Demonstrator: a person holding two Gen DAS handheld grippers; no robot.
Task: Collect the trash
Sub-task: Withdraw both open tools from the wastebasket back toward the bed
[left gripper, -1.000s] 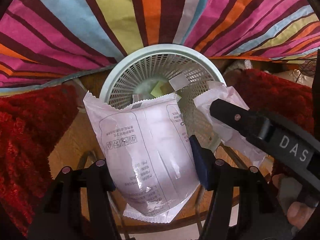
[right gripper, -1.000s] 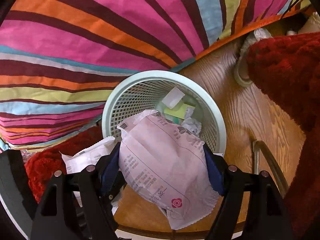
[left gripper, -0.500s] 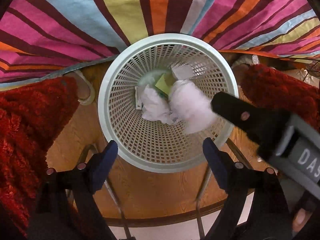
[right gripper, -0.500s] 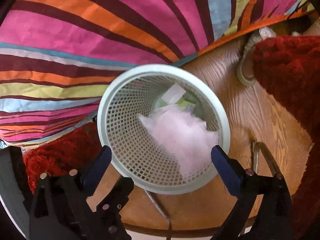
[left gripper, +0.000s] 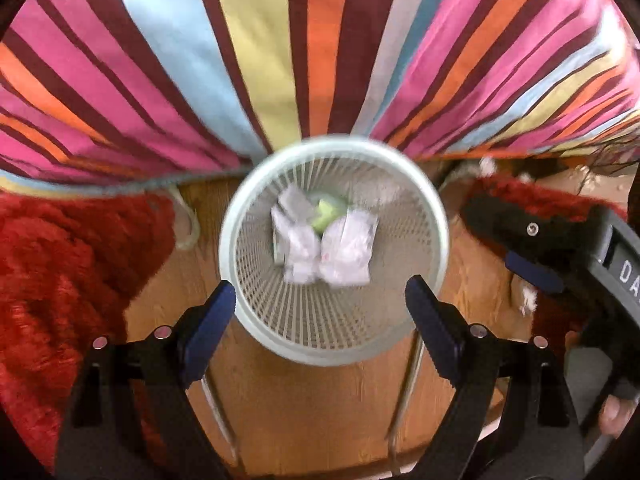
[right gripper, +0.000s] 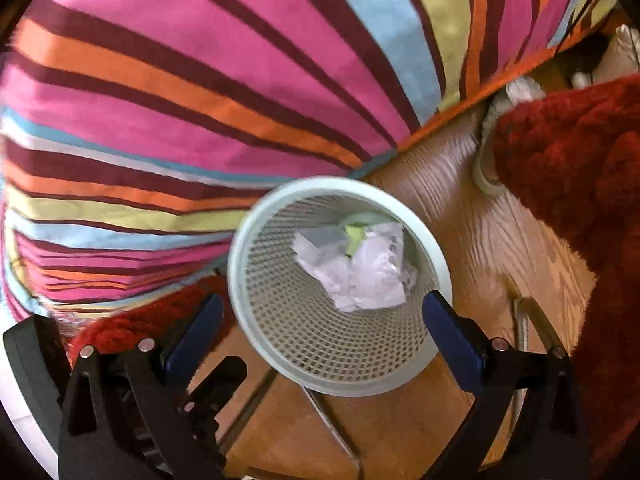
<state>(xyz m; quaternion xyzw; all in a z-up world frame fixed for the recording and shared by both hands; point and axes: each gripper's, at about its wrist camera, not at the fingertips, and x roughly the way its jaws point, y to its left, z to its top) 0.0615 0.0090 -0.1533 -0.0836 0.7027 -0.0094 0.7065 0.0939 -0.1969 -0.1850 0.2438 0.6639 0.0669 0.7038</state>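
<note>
From the left wrist camera, the left tool (left gripper: 320,304) hangs with its blue-padded fingers spread wide and holding nothing, above a pale green plastic mesh wastebasket (left gripper: 240,256) that stands on a brown wood-grain floor (left gripper: 312,408). Inside the basket lie two crumpled white plastic wrappers (left gripper: 326,252) side by side, touching, with a yellow-green scrap (left gripper: 326,216) just behind them (the picture is blurred, so finer detail is lost). A multicoloured striped fabric (left gripper: 280,48) hangs behind the basket, a red shaggy rug (left gripper: 60,264) lies to its left, and the black right tool (left gripper: 532,264) shows at the right edge. From the right wrist camera, the right tool (right gripper: 324,316) is likewise spread wide and empty over the same wastebasket (right gripper: 436,248), where the wrappers (right gripper: 360,270) rest low against the far wall beside the yellow-green scrap (right gripper: 354,240). The striped fabric (right gripper: 200,80) fills the upper left, and the red rug (right gripper: 580,168) sits on the floor (right gripper: 472,208) at right.
</note>
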